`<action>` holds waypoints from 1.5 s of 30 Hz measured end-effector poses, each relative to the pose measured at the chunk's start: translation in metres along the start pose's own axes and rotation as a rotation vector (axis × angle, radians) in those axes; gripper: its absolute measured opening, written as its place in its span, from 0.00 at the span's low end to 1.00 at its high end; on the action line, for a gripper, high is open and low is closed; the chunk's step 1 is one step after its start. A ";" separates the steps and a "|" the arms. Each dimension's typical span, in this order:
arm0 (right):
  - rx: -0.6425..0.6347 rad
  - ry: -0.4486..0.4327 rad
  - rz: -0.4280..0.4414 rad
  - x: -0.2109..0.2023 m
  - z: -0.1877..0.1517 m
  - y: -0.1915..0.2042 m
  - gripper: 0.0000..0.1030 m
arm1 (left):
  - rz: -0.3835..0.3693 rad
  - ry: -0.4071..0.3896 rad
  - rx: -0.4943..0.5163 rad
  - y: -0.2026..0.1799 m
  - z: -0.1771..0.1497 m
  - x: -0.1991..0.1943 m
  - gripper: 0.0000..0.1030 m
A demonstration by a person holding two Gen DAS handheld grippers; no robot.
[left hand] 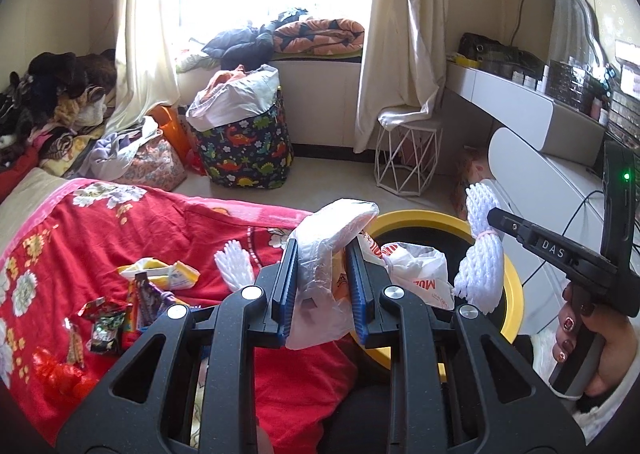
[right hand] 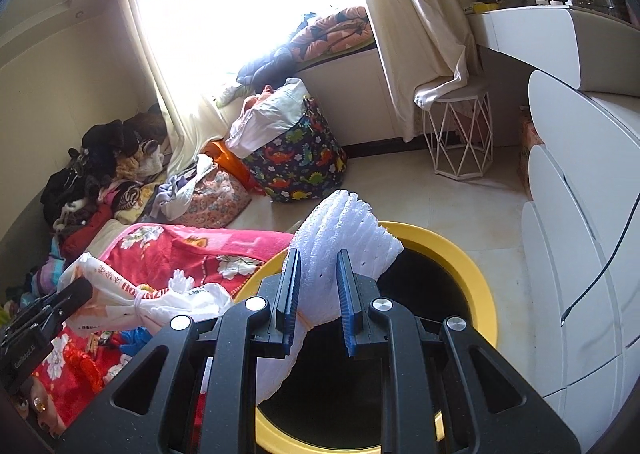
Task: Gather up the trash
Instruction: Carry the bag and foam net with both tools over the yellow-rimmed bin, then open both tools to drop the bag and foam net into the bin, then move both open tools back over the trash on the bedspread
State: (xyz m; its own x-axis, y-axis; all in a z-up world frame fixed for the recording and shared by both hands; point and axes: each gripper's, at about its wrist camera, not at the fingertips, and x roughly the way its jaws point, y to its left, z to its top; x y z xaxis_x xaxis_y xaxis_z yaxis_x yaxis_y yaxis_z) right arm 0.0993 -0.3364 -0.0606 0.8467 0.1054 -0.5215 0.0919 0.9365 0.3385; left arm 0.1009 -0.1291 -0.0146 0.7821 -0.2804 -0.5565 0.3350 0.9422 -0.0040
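Observation:
My left gripper (left hand: 322, 254) is shut on a crumpled white plastic bag (left hand: 328, 238) and holds it at the near rim of the yellow trash bin (left hand: 514, 290). My right gripper (right hand: 318, 266) is shut on a white foam net bundle (right hand: 344, 230) and holds it over the bin's dark opening (right hand: 436, 294). The foam net also shows in the left wrist view (left hand: 482, 250), and the plastic bag in the right wrist view (right hand: 132, 302). Several snack wrappers (left hand: 108, 318) and another white foam net (left hand: 234, 262) lie on the red floral blanket (left hand: 120, 230).
A dinosaur-print laundry basket (left hand: 248, 149) stands on the floor beyond the bed. A white wire stool (left hand: 408, 157) stands under the curtain. White drawers (right hand: 580, 254) and a vanity shelf (left hand: 520, 93) are on the right. Clothes are piled at the left (left hand: 48, 101).

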 end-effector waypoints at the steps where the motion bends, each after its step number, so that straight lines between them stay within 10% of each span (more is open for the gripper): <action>1: -0.006 0.005 -0.004 0.001 0.000 -0.001 0.17 | -0.005 0.005 0.004 -0.003 -0.001 0.002 0.17; 9: -0.008 0.046 -0.037 0.008 -0.006 -0.014 0.24 | -0.025 0.026 0.037 -0.020 -0.004 0.019 0.20; 13: 0.060 0.075 -0.029 0.014 -0.010 -0.027 0.48 | -0.039 0.014 0.028 -0.021 -0.005 0.023 0.63; 16: 0.069 0.079 -0.043 0.014 -0.013 -0.030 0.53 | -0.044 0.005 0.004 -0.017 -0.006 0.023 0.78; 45: -0.077 0.040 0.092 -0.004 -0.011 0.044 0.71 | 0.068 -0.075 -0.115 0.033 -0.008 -0.016 0.88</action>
State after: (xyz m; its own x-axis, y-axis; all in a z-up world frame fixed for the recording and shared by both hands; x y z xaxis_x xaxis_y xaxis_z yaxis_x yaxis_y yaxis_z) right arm 0.0948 -0.2917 -0.0520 0.8282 0.2042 -0.5219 -0.0275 0.9449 0.3262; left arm 0.0950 -0.0915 -0.0127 0.8397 -0.2238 -0.4948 0.2204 0.9732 -0.0662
